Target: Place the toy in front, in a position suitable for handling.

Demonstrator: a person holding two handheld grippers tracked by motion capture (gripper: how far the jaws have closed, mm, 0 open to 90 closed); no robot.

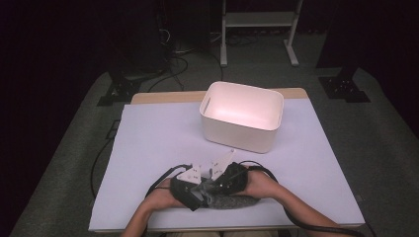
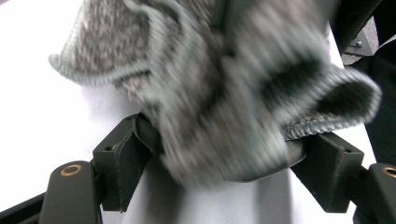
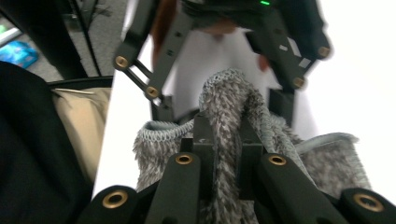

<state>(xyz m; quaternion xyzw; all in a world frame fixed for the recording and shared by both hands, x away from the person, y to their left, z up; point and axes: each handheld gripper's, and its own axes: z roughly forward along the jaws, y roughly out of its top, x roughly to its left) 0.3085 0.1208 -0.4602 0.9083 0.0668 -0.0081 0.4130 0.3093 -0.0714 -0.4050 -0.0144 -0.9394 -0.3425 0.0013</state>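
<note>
A grey knitted sock (image 1: 233, 202) lies bunched near the front edge of the white-covered table (image 1: 148, 148). Both hands meet over it. My left gripper (image 1: 202, 193) has its jaws set wide around the thick part of the sock (image 2: 210, 93), and both pads press into the fabric. My right gripper (image 1: 214, 189) faces it from the other side and is shut on a narrow raised fold of the sock (image 3: 229, 107). The left gripper (image 3: 222, 102) stands just behind that fold. The sock's ribbed cuff (image 2: 336, 100) gapes open at one end.
A white plastic bin (image 1: 237, 133) stands open at the back middle of the table, empty as far as I can see. Cables trail from both grippers across the sheet. A dark sleeve and tan cloth (image 3: 79, 121) show near the table's front edge.
</note>
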